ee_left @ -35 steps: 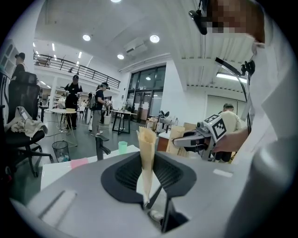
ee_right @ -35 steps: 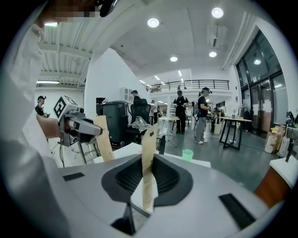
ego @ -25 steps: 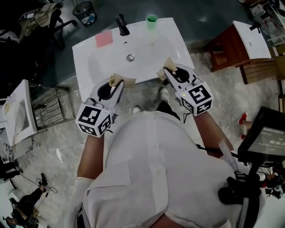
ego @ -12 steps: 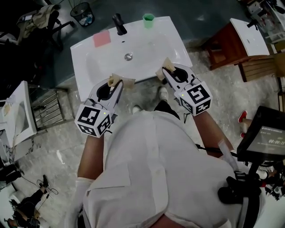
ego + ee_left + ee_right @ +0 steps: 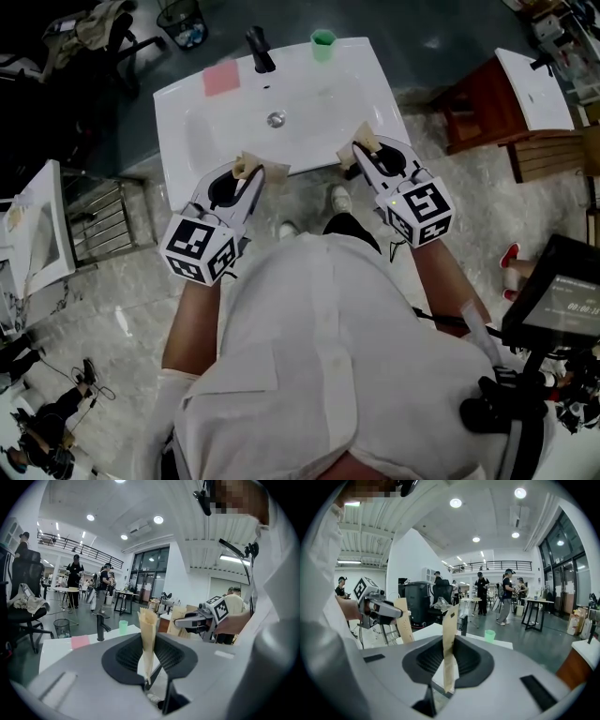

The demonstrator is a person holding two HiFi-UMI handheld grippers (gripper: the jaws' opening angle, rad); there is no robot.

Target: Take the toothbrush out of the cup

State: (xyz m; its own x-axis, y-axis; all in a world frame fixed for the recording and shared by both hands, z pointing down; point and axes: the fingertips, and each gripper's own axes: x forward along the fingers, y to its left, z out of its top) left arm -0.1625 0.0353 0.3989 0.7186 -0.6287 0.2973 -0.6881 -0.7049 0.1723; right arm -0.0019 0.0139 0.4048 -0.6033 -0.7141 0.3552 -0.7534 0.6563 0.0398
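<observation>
A small green cup stands on the back rim of a white sink, to the right of a black tap. I cannot make out a toothbrush in the cup. It also shows far ahead in both gripper views, as the cup and the cup. My left gripper hovers at the sink's front edge on the left and my right gripper on the right, both far from the cup. Each has its tan pads together with nothing between them.
A pink pad lies left of the tap. A brown cabinet with another white basin stands to the right, a wire rack to the left, a black bin behind. Several people stand far off in the hall.
Both grippers keep their places at the sink's front edge with pads together. Only the head view has shifted slightly.
</observation>
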